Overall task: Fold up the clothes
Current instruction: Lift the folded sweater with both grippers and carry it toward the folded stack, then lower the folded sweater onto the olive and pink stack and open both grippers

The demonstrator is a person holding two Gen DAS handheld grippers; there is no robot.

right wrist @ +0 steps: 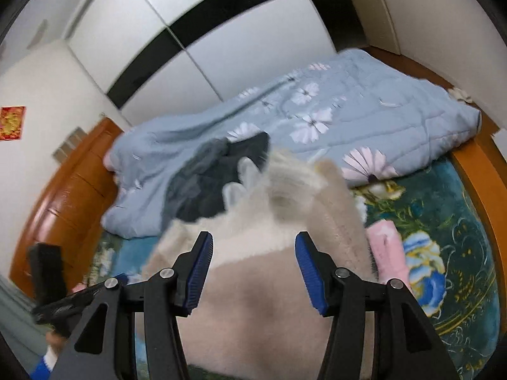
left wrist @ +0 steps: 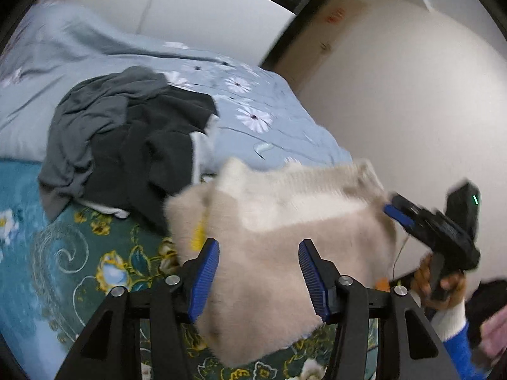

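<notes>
A bed [right wrist: 469,231] carries a blue quilt [right wrist: 364,107], a dark clothes heap [left wrist: 126,136] and a cream sweater [left wrist: 285,240] lying on the floral blanket [left wrist: 63,253] before both grippers. The left gripper [left wrist: 258,272] and right gripper [right wrist: 253,269] hover over the sweater, jaws spread wide, gripping nothing.

A cream and beige fuzzy sweater [left wrist: 285,243] lies beyond the blue-padded fingers [left wrist: 206,278]. Further ahead are dark grey clothes [left wrist: 126,139], a pale blue daisy-printed quilt [right wrist: 348,117] and a teal floral blanket [left wrist: 63,253].
</notes>
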